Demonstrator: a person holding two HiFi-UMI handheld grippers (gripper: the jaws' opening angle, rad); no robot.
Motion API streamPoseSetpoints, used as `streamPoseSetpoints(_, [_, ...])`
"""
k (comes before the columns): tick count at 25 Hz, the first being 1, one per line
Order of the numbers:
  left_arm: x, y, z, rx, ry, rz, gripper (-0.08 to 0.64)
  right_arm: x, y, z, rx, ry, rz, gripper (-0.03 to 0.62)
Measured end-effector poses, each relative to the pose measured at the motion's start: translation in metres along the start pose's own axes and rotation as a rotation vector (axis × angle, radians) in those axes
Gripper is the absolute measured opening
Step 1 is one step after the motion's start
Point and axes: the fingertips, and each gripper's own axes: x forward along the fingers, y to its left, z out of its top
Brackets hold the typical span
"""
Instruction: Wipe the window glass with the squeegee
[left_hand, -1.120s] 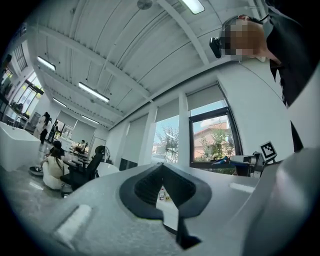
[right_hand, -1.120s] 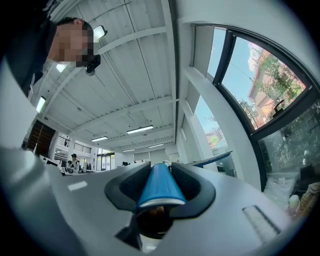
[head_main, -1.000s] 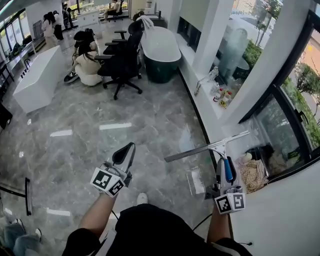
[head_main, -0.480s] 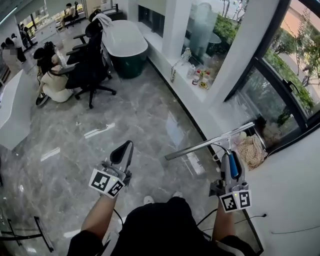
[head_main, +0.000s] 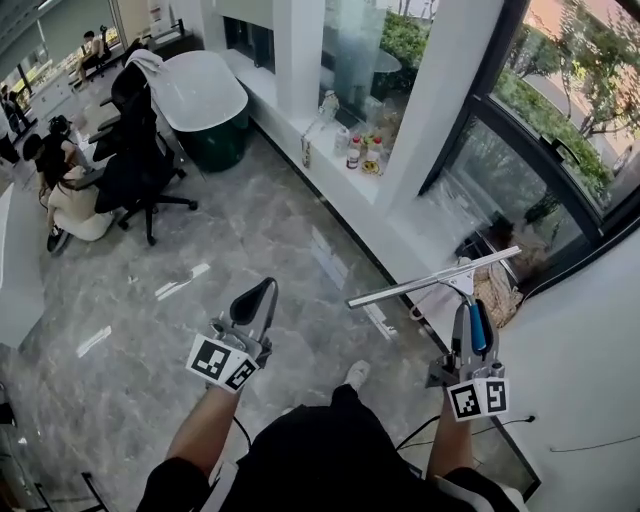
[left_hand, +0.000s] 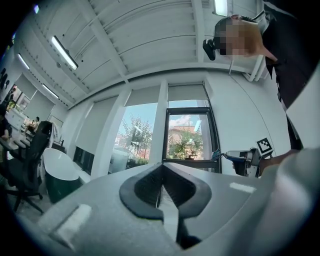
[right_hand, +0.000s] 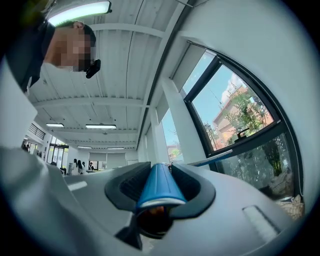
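My right gripper (head_main: 469, 322) is shut on the squeegee's blue handle (right_hand: 160, 184). The squeegee's long metal blade (head_main: 433, 277) points up and lies crosswise, held in the air short of the black-framed window glass (head_main: 520, 190). In the right gripper view the window glass (right_hand: 235, 102) fills the right side and the blade (right_hand: 212, 158) shows as a thin bar before it. My left gripper (head_main: 252, 303) hangs over the floor, jaws shut with nothing between them. The left gripper view shows its black pads (left_hand: 142, 187) pressed together, with the window (left_hand: 188, 135) far ahead.
A white pillar (head_main: 440, 95) stands left of the window and a white wall (head_main: 580, 350) right of it. A bundle of cloth (head_main: 500, 295) lies on the sill. Several bottles (head_main: 362, 152) stand on the low ledge. An office chair (head_main: 130, 160), a bathtub (head_main: 200, 95) and people are far left.
The head view has swung toward the window. The squeegee and right gripper have moved up and slightly right, closer to the glass. The left gripper stays shut and has hardly moved.
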Motion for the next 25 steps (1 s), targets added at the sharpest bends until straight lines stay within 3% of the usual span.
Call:
streamPoseSetpoints(12, [0.172,-0.023,-0.028,0.008,0.014,-0.103,0.000,0.068,-0.124,0.011,-0.018,-0.039,-0.069,0.130])
streamPoseSetpoints(25, [0.317,-0.114,-0.057,-0.022,0.013,-0.316,0.000,0.038,-0.234,0.033,-0.041,-0.071,-0.228,0.130])
